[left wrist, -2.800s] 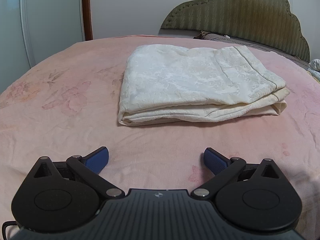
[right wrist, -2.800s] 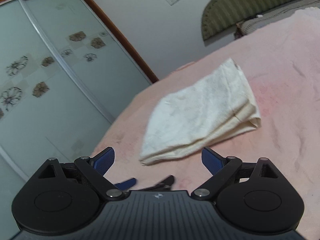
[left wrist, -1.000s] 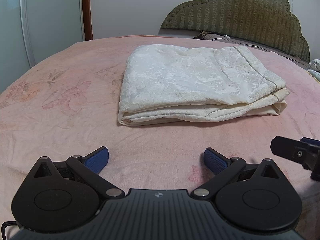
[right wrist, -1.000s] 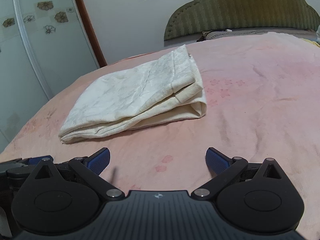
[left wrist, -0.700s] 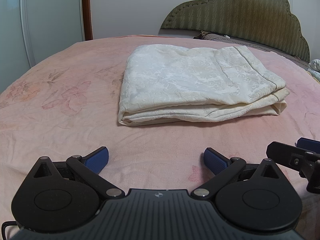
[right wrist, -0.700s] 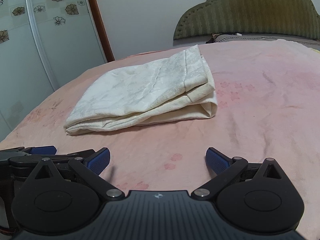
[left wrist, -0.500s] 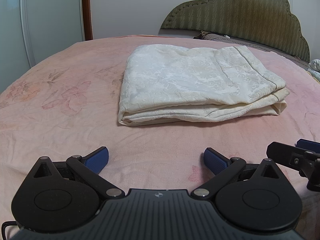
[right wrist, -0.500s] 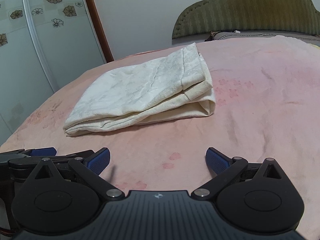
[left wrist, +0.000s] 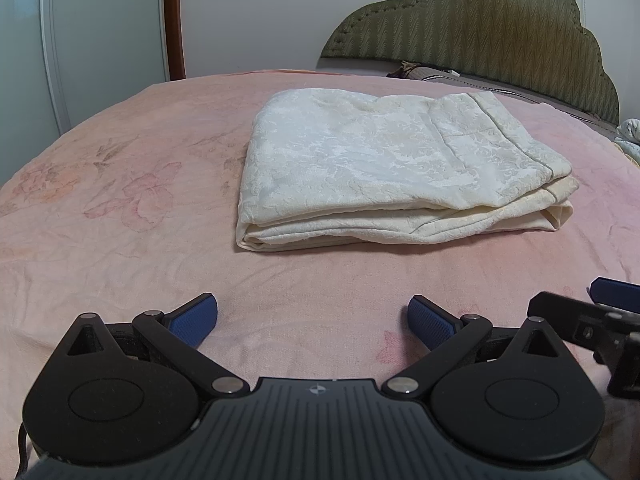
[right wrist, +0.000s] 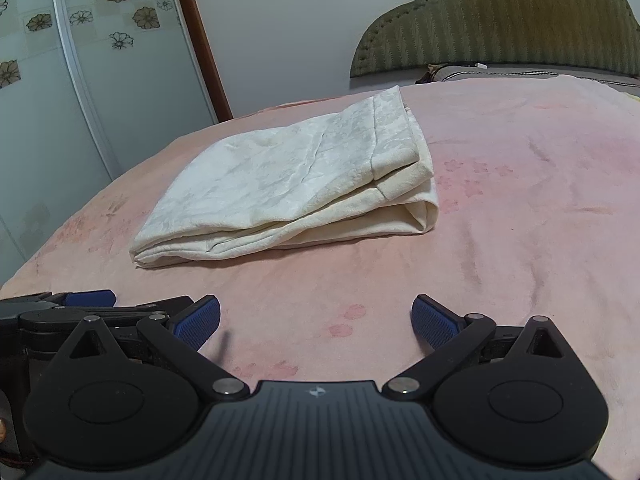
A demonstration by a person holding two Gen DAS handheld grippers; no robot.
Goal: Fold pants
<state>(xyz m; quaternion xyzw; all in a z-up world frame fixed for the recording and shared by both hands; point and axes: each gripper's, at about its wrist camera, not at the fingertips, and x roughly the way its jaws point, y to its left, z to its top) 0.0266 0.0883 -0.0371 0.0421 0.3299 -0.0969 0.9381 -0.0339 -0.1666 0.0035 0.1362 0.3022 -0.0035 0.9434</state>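
Cream patterned pants (left wrist: 392, 168) lie folded into a flat stack on the pink bedspread (left wrist: 120, 208); in the right wrist view the same pants (right wrist: 288, 184) show their layered folded edge toward me. My left gripper (left wrist: 312, 316) rests low on the bed in front of the stack, open, nothing between its blue pads (left wrist: 196, 318). My right gripper (right wrist: 316, 320) is open and empty too, sitting beside the left one, a short way back from the pants. One right fingertip (left wrist: 612, 290) pokes in at the left wrist view's right edge.
An olive padded headboard (left wrist: 480, 28) stands behind the bed with a pillow edge (left wrist: 424, 70) below it. Sliding wardrobe doors with flower prints (right wrist: 60, 80) and a brown door frame (right wrist: 200, 40) are on the left. Bare bedspread surrounds the pants.
The right gripper swung in from the left, levelled out, and settled low beside the left one. The left gripper and the pants have not moved.
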